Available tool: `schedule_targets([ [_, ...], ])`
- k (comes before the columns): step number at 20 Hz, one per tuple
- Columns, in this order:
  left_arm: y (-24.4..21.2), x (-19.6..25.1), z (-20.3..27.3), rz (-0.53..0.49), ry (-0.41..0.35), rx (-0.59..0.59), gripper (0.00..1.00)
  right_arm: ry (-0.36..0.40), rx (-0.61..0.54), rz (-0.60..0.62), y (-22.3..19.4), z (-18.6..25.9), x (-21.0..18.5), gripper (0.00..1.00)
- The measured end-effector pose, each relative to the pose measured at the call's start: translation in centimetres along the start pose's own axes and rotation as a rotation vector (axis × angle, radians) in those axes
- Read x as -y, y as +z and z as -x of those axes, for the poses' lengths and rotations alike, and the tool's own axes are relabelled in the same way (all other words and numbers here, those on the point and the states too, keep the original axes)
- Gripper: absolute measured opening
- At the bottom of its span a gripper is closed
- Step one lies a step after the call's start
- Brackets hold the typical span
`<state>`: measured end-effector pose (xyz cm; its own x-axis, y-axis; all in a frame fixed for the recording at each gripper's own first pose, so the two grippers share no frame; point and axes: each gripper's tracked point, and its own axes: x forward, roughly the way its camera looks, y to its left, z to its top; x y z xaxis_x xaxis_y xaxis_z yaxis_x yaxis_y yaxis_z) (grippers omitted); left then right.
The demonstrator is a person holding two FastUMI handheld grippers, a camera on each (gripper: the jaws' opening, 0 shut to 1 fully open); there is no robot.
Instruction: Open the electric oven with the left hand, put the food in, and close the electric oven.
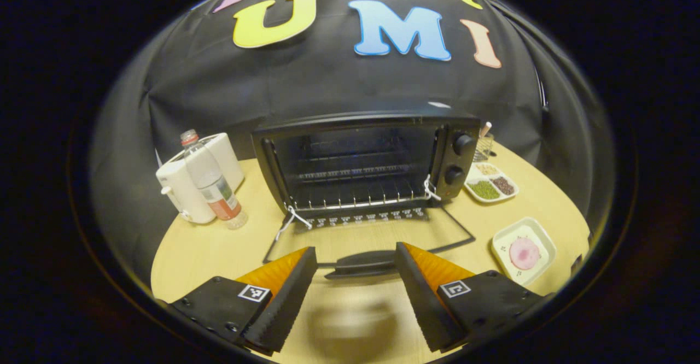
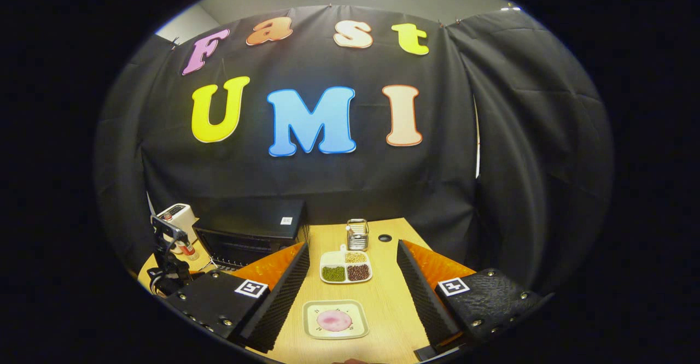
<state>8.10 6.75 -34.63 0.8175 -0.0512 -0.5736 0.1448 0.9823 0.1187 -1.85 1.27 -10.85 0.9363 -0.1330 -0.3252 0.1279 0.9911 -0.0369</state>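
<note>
The black electric oven (image 1: 361, 156) stands at the table's back with its glass door (image 1: 462, 232) folded down flat, the wire rack inside bare. The door's handle (image 1: 361, 264) lies between the tips of my left gripper (image 1: 355, 250), which is open and does not press on it. A round pink piece of food (image 1: 524, 252) rests on a square white plate (image 1: 541, 237) to the right of the door. In the right gripper view the same food (image 2: 334, 320) lies on its plate (image 2: 311, 328) between the fingers of my open right gripper (image 2: 351, 246), which hangs above it.
A clear bottle (image 1: 210, 181) and a white appliance (image 1: 180, 186) stand left of the oven. Right of it sit a divided tray of beans (image 1: 490, 185) (image 2: 345, 268) and a metal caddy (image 2: 357, 235). The left gripper's body (image 2: 167, 260) shows by the oven (image 2: 246, 233).
</note>
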Motion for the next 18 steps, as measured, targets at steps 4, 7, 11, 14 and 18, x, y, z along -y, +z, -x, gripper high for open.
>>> schedule_targets([
  [4, 7.2, -1.2, 4.4, 0.031, 0.02, 0.166, 0.97, 0.067, -0.167, -0.005, -3.9, -2.7, 0.5, 0.98],
  [7, 12.7, -2.0, 9.0, 0.048, 0.028, 0.3, 0.97, 0.116, -0.338, -0.041, -7.7, -4.9, 0.9, 0.98],
  [11, 18.0, -3.0, 15.4, 0.063, 0.04, 0.44, 1.0, 0.168, -0.522, 0.025, -12.6, -6.2, 1.7, 0.98],
  [14, 20.4, -4.0, 19.7, 0.083, 0.058, 0.518, 1.0, 0.185, -0.617, 0.1, -15.8, -7.7, 2.1, 0.98],
  [18, 22.4, -5.0, 23.1, 0.1, 0.083, 0.581, 0.97, 0.173, -0.704, 0.098, -19.2, -8.9, 2.7, 0.98],
])
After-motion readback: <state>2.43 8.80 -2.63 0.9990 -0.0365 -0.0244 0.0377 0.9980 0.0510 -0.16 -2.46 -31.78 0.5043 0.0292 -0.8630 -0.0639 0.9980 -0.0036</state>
